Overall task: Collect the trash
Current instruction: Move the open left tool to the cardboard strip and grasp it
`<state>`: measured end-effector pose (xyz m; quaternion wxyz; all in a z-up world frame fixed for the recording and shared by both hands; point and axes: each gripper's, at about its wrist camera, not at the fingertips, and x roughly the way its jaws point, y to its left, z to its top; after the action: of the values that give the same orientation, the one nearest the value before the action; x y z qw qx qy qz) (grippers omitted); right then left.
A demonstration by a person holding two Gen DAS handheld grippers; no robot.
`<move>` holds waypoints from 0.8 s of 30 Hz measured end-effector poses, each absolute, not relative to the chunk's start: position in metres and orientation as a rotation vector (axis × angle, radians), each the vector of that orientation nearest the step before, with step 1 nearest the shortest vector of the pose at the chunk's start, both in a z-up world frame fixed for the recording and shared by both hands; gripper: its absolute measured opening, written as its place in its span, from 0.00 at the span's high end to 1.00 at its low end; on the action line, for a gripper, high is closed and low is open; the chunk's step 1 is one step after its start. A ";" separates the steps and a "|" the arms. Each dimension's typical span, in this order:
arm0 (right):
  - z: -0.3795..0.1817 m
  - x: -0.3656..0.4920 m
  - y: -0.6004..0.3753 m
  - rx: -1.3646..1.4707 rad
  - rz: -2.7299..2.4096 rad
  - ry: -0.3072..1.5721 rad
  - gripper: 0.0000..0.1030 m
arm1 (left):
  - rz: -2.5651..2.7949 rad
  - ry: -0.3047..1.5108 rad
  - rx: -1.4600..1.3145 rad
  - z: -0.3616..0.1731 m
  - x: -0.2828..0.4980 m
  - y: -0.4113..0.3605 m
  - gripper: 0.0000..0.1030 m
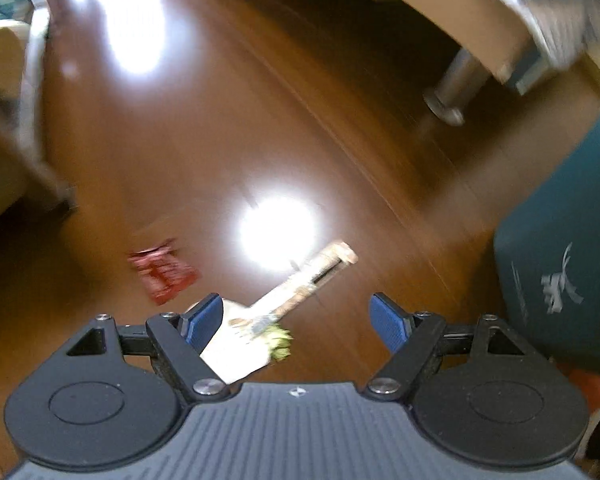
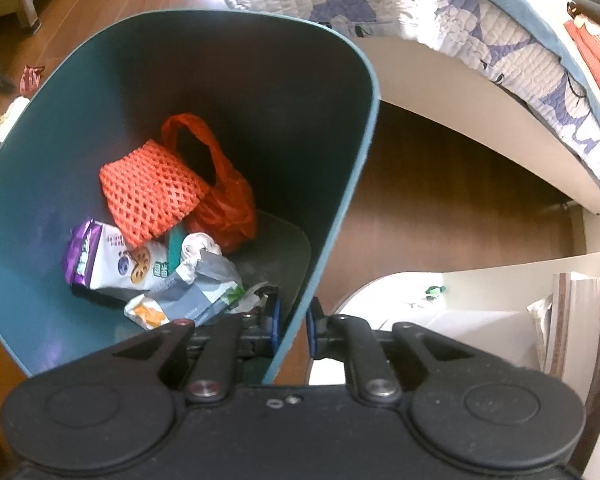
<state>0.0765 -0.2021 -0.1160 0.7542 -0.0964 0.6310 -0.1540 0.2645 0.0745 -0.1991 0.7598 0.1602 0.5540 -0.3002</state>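
My left gripper (image 1: 296,322) is open above the brown wood floor. Below it lie a white wrapper with a green bit (image 1: 242,340), a long pale wrapper strip (image 1: 306,280) and a red wrapper (image 1: 162,272) to the left. My right gripper (image 2: 293,324) is shut on the rim of the teal trash bin (image 2: 340,216), tilting it. Inside lie an orange net (image 2: 150,192), an orange bag (image 2: 224,200) and several snack packets (image 2: 116,264). The bin's outer wall (image 1: 560,280) shows at the right of the left wrist view. A red wrapper (image 2: 31,77) and a pale scrap (image 2: 6,118) lie on the floor left of the bin.
A bed with a quilted blue-white cover (image 2: 480,28) stands behind the bin; its metal leg (image 1: 456,88) is at the upper right. A low white shelf with books (image 2: 572,320) is at the right. Pale furniture (image 1: 4,120) stands at the left.
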 end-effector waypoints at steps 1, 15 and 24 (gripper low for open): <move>-0.116 0.076 -0.202 -0.206 -0.338 1.376 0.89 | -0.663 1.202 0.377 -0.209 0.263 0.070 0.22; -0.126 0.075 -0.198 -0.243 -0.370 1.403 0.90 | -0.681 1.299 0.614 -0.324 0.277 0.043 0.22; -0.130 0.076 -0.198 -0.242 -0.353 1.410 0.90 | -0.638 1.330 0.597 -0.337 0.281 0.033 0.35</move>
<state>0.0759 -0.1978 -0.1301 0.7407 -0.1104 0.6429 -0.1608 0.2807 0.0335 -0.3365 0.6999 0.2678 0.5969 -0.2865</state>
